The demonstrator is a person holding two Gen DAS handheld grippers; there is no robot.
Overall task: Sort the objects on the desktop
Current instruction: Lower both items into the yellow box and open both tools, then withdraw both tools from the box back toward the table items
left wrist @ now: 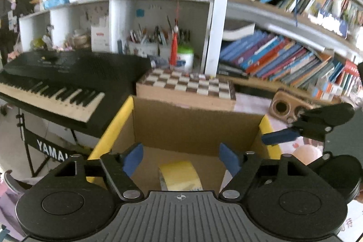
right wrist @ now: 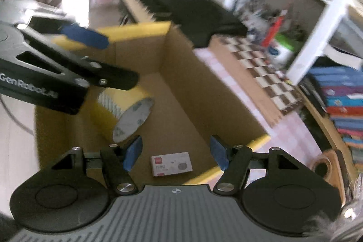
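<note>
Cardboard box [right wrist: 181, 87], brown with yellow-edged flaps, sits open right under both grippers, and two things are lying on its floor: a yellow roll of tape with a grey-white liner face [right wrist: 127, 115], tipped on its side toward the left wall, and a small white rectangular carton with a red logo [right wrist: 171, 163] lying flat nearer the right gripper.

Left gripper [left wrist: 180, 159] has its blue pads wide apart with nothing between them, only the tape roll [left wrist: 180, 176] far below in the box. Right gripper [right wrist: 175, 153] has its jaws apart too and empty, the little carton showing through the gap but down on the box floor, not touched.

So my read is that this is the let-go-and-pull-out bit. To do it well I'd keep both sets of fingers spread, come straight up so no pad snags a flap, and keep the two grippers from bumping since they're close over the same opening. Next pick is probably out on the pink checked desk mat [right wrist: 226, 74] beside the box
</note>
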